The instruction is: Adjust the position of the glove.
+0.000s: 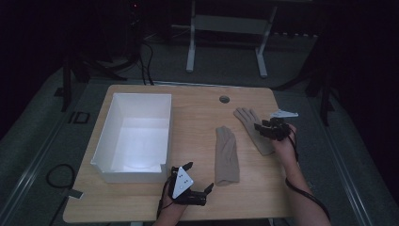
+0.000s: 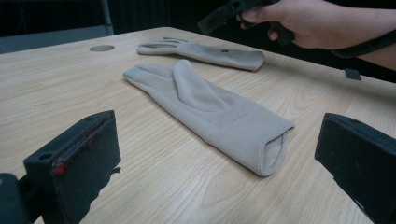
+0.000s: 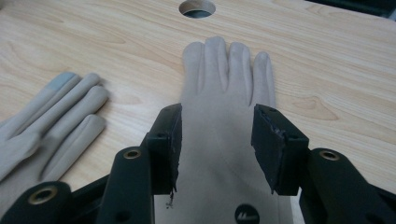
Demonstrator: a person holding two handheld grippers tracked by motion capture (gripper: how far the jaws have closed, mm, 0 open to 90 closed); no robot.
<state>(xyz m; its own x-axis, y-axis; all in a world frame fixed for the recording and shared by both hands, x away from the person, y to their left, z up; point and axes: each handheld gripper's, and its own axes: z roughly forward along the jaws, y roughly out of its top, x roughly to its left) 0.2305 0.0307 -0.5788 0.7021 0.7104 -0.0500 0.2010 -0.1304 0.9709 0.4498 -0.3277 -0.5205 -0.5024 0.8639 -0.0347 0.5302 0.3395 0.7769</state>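
While you look down from the high view, your right gripper [image 1: 261, 128] hovers over the far beige glove [image 1: 253, 128] at the table's [image 1: 197, 113] right side, and your left gripper [image 1: 197, 178] rests near the front edge, between the white box [image 1: 134, 136] and the near beige glove [image 1: 227, 156]. Along your left gripper view, the jaws stand wide apart with nothing between them, the near glove [image 2: 210, 112] lying cuff-first ahead. Along your right gripper view, the jaws straddle the far glove's [image 3: 224, 93] palm, partly open; you aren't pinching the fabric.
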